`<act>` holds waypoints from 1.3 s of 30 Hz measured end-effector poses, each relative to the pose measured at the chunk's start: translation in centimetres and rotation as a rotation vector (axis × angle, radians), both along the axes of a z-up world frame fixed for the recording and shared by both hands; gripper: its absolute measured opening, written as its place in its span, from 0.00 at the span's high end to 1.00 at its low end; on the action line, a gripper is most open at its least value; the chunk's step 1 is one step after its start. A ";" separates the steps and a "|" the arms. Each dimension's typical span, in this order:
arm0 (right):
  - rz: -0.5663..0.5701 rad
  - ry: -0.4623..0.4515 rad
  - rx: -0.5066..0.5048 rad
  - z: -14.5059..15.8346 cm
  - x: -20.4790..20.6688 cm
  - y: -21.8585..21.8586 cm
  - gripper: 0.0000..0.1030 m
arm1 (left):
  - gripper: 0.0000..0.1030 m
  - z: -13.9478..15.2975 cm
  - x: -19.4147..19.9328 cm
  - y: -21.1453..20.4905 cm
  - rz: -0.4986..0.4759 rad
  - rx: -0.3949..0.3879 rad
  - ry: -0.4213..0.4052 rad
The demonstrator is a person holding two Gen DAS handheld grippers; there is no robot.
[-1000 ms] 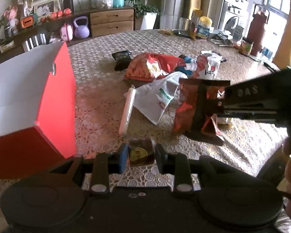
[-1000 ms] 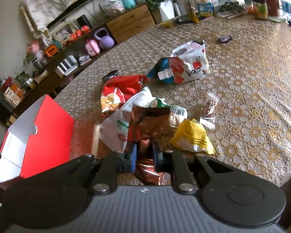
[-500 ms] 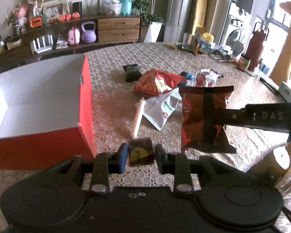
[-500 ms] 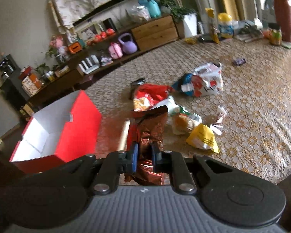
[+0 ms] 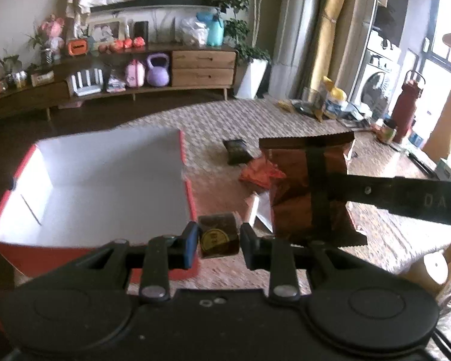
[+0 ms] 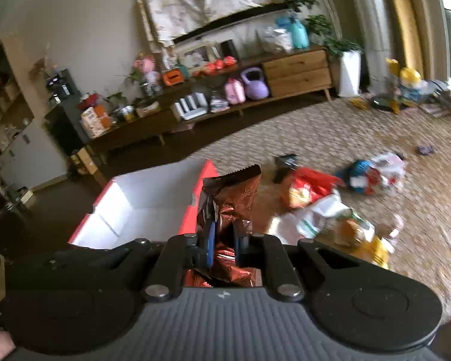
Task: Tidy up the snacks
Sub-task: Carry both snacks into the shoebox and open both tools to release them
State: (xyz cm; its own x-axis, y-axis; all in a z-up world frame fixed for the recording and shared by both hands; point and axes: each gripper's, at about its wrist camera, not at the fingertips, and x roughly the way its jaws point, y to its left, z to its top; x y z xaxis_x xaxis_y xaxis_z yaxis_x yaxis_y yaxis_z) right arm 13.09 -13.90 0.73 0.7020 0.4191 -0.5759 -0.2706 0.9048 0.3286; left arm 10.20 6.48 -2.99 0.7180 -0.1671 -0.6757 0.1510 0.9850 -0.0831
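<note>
Both cameras sit just behind their own fingers and look forward and down over the table [image 5: 213,126] toward the far sideboard [image 6: 297,69]. The left view hangs close above the red box [image 5: 105,180]. Both views share the box, the scattered snack packets [image 6: 309,186], the purple kettlebell [image 5: 158,70] and the sideboard.

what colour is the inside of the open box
White inside, red outside; clearest in the left wrist view.
</note>
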 end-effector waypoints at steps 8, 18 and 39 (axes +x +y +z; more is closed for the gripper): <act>0.069 -0.034 -0.016 1.5 2.1 5.1 0.89 | 0.74 2.2 2.1 4.3 0.070 0.018 -0.018; 0.136 0.016 -0.071 -1.1 6.1 11.5 0.89 | 0.74 1.5 6.5 9.5 0.140 0.099 0.014; 0.193 0.203 -0.150 -8.8 10.2 17.4 0.89 | 0.73 -6.4 11.2 16.4 0.197 0.165 0.237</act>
